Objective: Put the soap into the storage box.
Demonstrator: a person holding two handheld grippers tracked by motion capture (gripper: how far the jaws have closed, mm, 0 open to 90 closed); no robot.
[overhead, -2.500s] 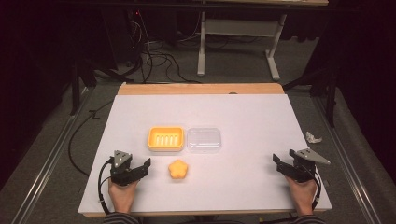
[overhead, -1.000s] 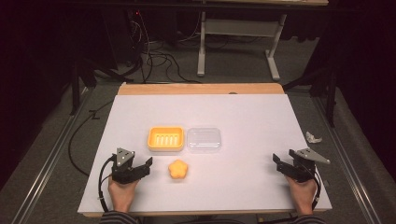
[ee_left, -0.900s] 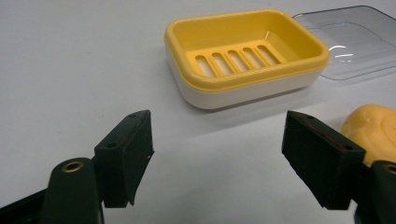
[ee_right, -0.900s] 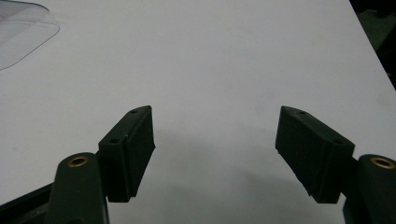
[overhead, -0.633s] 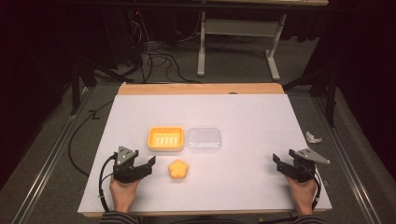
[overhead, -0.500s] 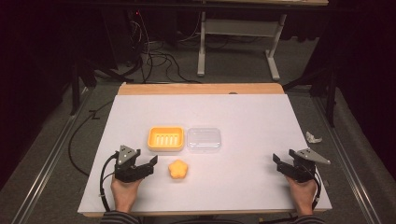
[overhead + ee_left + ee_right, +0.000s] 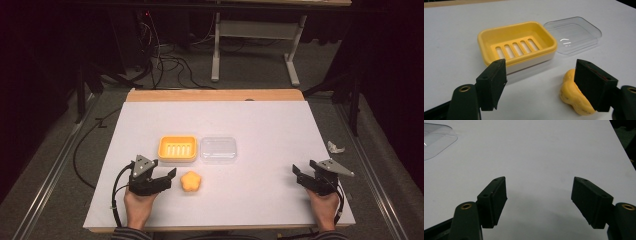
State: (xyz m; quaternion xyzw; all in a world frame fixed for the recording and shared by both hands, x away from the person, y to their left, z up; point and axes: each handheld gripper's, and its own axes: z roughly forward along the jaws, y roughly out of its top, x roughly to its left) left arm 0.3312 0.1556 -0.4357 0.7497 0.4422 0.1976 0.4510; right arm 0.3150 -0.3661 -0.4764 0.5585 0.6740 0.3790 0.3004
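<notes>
Left claw (image 7: 167,176) open — yellow soap (image 7: 190,181) just beside its jaws at 3 o'clock. Right claw (image 7: 301,173) open over bare worktop (image 7: 270,125), gripping nothing.

Left gripper (image 7: 540,85) over the white table (image 7: 454,30) — jaws spread wide.
I see the yellow soap dish (image 7: 517,45) straight ahead, a clear lid (image 7: 574,33) beside it, and a yellow flower-shaped soap (image 7: 571,93) just behind my right-hand jaw.
</notes>
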